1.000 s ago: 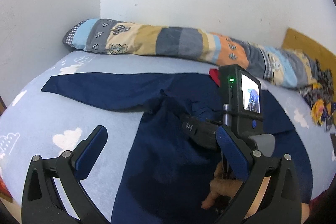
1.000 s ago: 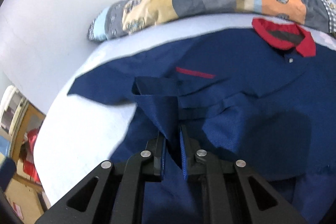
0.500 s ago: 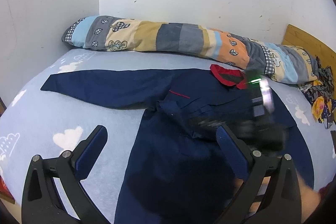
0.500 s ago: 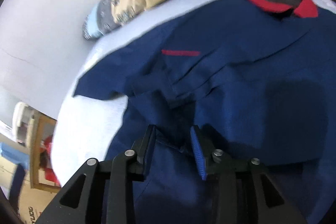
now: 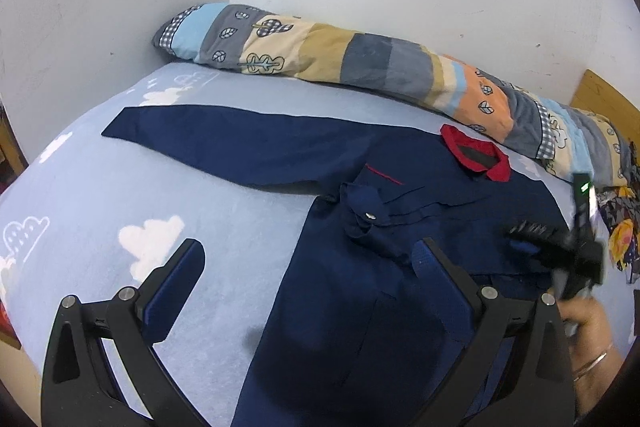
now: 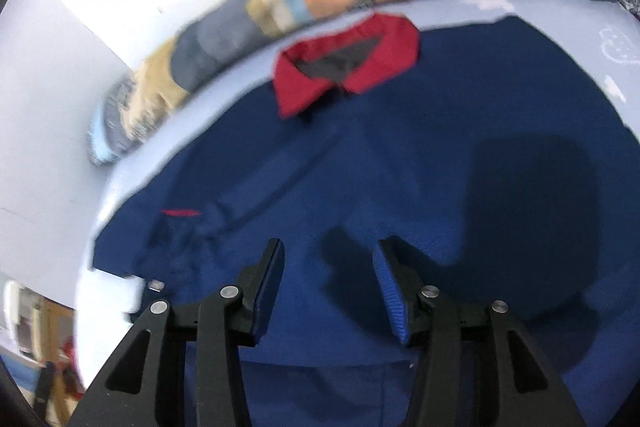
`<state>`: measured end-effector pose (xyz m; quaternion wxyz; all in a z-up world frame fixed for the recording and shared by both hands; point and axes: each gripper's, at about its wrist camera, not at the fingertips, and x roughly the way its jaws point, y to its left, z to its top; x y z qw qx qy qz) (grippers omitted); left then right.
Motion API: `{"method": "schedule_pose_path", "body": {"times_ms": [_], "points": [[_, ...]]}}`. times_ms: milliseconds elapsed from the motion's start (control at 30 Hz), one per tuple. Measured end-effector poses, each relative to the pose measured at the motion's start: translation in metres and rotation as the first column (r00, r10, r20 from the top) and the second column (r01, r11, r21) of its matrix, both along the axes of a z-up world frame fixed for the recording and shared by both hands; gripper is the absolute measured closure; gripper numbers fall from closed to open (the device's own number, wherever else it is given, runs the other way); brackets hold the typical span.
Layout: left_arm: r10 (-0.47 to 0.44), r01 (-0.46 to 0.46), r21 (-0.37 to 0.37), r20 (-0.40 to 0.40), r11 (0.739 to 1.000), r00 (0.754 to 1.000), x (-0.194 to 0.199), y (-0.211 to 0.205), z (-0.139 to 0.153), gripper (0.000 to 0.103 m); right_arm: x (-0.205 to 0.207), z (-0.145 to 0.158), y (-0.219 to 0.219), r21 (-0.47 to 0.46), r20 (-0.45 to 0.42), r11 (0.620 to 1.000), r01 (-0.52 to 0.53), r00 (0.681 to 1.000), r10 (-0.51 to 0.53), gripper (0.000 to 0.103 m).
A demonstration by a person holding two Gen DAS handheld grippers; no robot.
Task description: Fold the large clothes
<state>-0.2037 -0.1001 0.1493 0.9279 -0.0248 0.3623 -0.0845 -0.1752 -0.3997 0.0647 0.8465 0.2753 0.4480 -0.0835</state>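
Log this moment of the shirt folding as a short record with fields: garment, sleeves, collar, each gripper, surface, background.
garment: navy shirt, spread flat on the bed
sleeves: one sleeve stretched out to the side, the other cuff folded onto the chest
collar: red collar, toward the quilt
left gripper: open, empty, over the shirt's edge
right gripper: jaws opening, nothing between them, above the shirt
surface: light blue cloud-print sheet
background: rolled patchwork quilt along the wall

The black right gripper is motion-blurred in the left wrist view; the navy red-collared jacket runs off the bottom edge, hem unseen.
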Motion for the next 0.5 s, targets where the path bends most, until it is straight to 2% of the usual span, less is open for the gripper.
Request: {"method": "schedule_pose_path", "body": {"times_ms": [100,133,167,200,233,300,367,467,500], "points": [[-0.009,0.009,0.008,-0.007,1.0,1.0,0.0,-0.003,-0.001,0.0,0.005,-0.01,0.022,-0.098,-0.027,0.994,-0.043,0.999,0.041,0.052],[-0.012,0.012,0.011,-0.006,1.0,1.0,0.0,-0.004,-0.001,0.0,0.008,-0.009,0.032,-0.109,-0.032,0.99,-0.088,0.996,0.085,0.052],[-0.018,0.018,0.012,-0.004,1.0,1.0,-0.001,-0.005,0.0,0.0,0.007,-0.008,0.032,-0.082,-0.025,0.99,-0.115,0.993,0.114,0.053],[-0.025,0.025,0.011,-0.004,1.0,1.0,-0.001,-0.006,0.0,0.0,0.008,-0.004,0.034,-0.032,-0.003,0.989,-0.144,0.99,0.144,0.061],[-0.027,0.027,0.011,-0.003,1.0,1.0,-0.001,-0.006,0.001,0.0,0.003,0.006,0.03,-0.009,0.026,0.99,-0.138,0.99,0.138,0.061],[-0.028,0.028,0.01,-0.002,1.0,1.0,-0.002,-0.006,0.001,0.0,-0.006,0.021,0.017,0.001,0.076,0.995,-0.103,0.992,0.103,0.06],[-0.034,0.034,0.004,-0.007,0.999,0.999,-0.003,-0.005,0.001,0.0,-0.024,0.037,-0.017,-0.018,0.109,0.999,-0.029,0.994,0.031,0.059],[-0.038,0.038,0.006,-0.011,0.999,0.999,-0.003,-0.007,0.0,0.0,-0.045,0.043,-0.073,-0.095,0.083,0.991,0.09,0.993,-0.082,0.057],[-0.04,0.04,0.007,-0.011,0.999,0.999,-0.003,-0.01,0.0,0.0,-0.056,0.041,-0.098,-0.133,0.051,0.98,0.145,0.989,-0.139,0.056]]}}
